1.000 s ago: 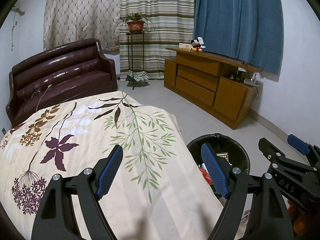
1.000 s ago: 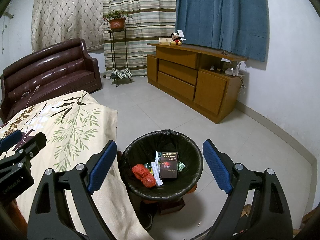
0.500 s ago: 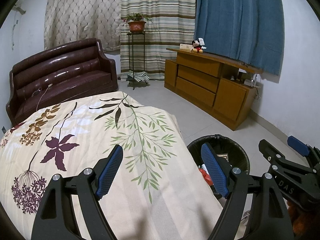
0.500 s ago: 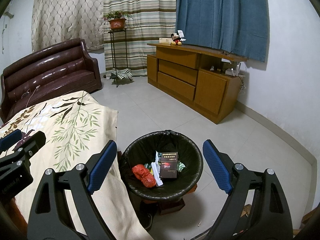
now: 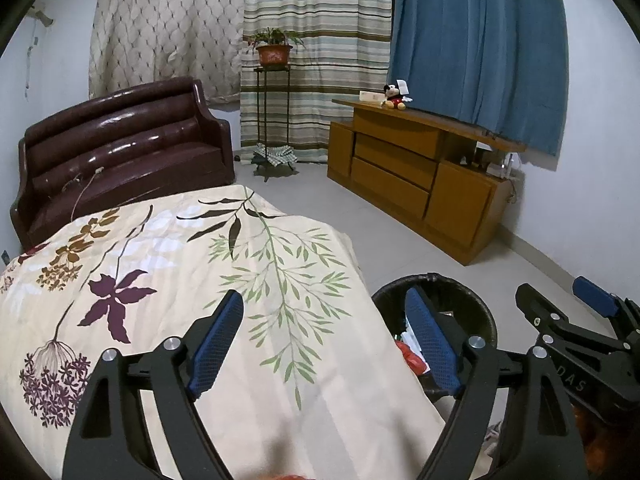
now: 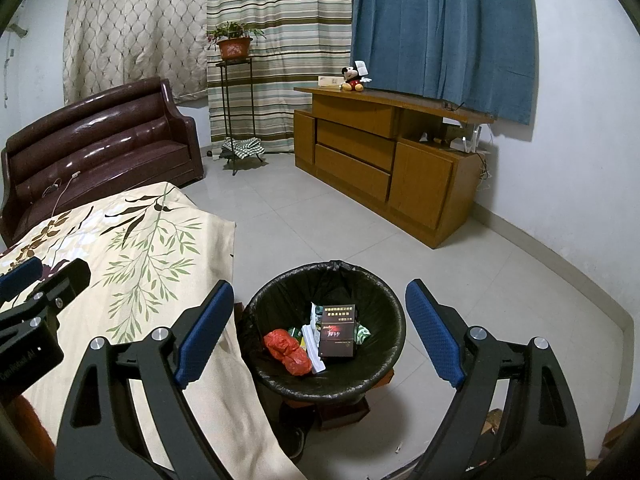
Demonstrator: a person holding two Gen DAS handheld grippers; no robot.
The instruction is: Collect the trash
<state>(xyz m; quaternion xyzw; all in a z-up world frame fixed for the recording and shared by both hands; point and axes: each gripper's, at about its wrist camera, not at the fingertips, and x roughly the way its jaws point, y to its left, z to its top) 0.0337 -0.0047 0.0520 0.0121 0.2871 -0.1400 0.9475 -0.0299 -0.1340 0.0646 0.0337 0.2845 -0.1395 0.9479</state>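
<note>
A round bin with a black liner (image 6: 372, 280) stands on the floor beside the bed. Inside lie a dark cigarette box (image 6: 338, 330), a crumpled red wrapper (image 6: 288, 346), white paper (image 6: 312, 344) and a green wrapper (image 6: 363, 334). My right gripper (image 6: 320, 288) hangs open above the bin with nothing between its blue pads. Over the bed cover, my left gripper (image 5: 324, 300) is open, its jaws opening a little wider, with nothing between them. The bin (image 5: 472, 300) is partly hidden behind its right finger. The right gripper (image 5: 554, 292) shows at the right edge of the left wrist view.
A bed with a cream floral cover (image 5: 160, 264) fills the left. Beyond it are a dark brown sofa (image 6: 100, 144), a plant stand (image 6: 236, 112) and a wooden cabinet (image 6: 384, 160) with a plush toy (image 6: 354, 78). Pale tiled floor (image 6: 320, 224) lies between.
</note>
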